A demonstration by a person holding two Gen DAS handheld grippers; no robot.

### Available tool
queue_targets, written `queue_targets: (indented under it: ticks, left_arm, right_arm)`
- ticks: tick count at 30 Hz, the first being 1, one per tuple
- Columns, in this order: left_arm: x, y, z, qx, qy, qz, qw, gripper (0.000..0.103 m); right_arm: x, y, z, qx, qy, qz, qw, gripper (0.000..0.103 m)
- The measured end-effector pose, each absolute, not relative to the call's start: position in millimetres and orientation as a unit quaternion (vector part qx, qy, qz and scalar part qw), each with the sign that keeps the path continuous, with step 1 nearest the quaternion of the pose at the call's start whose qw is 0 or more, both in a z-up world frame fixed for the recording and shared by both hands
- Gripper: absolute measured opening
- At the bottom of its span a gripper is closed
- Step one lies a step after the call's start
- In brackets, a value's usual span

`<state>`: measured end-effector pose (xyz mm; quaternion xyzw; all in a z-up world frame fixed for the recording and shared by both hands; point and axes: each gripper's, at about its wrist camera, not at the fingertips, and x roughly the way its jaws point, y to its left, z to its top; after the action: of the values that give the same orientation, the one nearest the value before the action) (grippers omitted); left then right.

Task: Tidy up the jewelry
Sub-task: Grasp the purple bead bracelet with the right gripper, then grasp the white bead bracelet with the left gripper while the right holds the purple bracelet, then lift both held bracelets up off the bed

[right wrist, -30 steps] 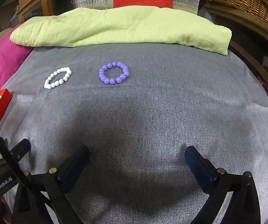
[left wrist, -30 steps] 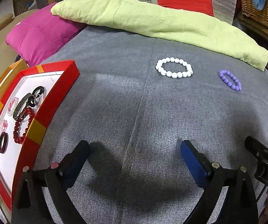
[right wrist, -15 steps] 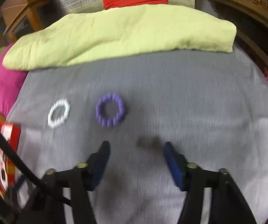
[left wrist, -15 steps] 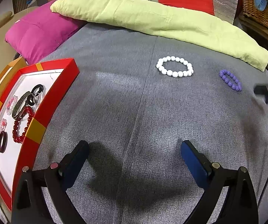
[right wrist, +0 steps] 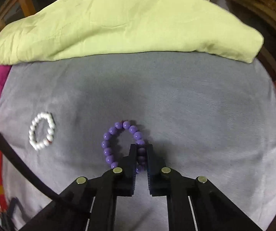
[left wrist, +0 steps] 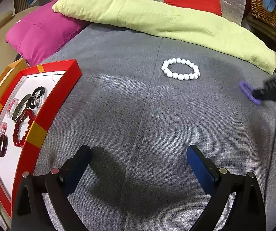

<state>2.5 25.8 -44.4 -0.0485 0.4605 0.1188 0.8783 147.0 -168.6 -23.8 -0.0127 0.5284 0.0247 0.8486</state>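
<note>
A purple bead bracelet (right wrist: 116, 140) lies on the grey cushion. My right gripper (right wrist: 141, 150) is shut on its right side, pinching the beads between both fingers. The bracelet also shows blurred in the left wrist view (left wrist: 248, 93), with the right gripper (left wrist: 261, 93) on it. A white bead bracelet (left wrist: 180, 69) lies flat further left; it also shows in the right wrist view (right wrist: 41, 130). My left gripper (left wrist: 138, 160) is open and empty, low over the cushion. The red-framed tray (left wrist: 41, 115) at left holds several bracelets and rings.
A green pillow (left wrist: 166, 21) lies along the back of the cushion, with a magenta pillow (left wrist: 40, 36) at back left and a red one (left wrist: 191, 0) behind. A wicker basket (left wrist: 266, 5) stands at far right.
My right gripper moved forward and down to the purple bracelet and closed on its right side. The left gripper stayed in place and open.
</note>
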Motion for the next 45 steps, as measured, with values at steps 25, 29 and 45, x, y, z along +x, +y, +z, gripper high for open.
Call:
queue_targets:
  ticks: [25, 29, 45]
  left_arm:
    - [150.2, 32.6, -34.6, -0.077, 0.523, 0.101, 0.843, 0.041]
    - [146.6, 27.4, -27.1, -0.041, 0.518, 0.099, 0.849, 0.009]
    - [2.0, 12.6, 12.0, -0.011, 0.375, 0.029, 0.927, 0.01]
  right_arm:
    - [91.8, -232.2, -34.6, 0.131, 0.495, 0.085, 0.855, 0.01]
    - [95.7, -233.6, -35.1, 0.14, 0.495, 0.09, 0.853, 0.01]
    - [75.1, -226.5, -11.9, 0.154, 0.456, 0.13, 0.867, 0.01]
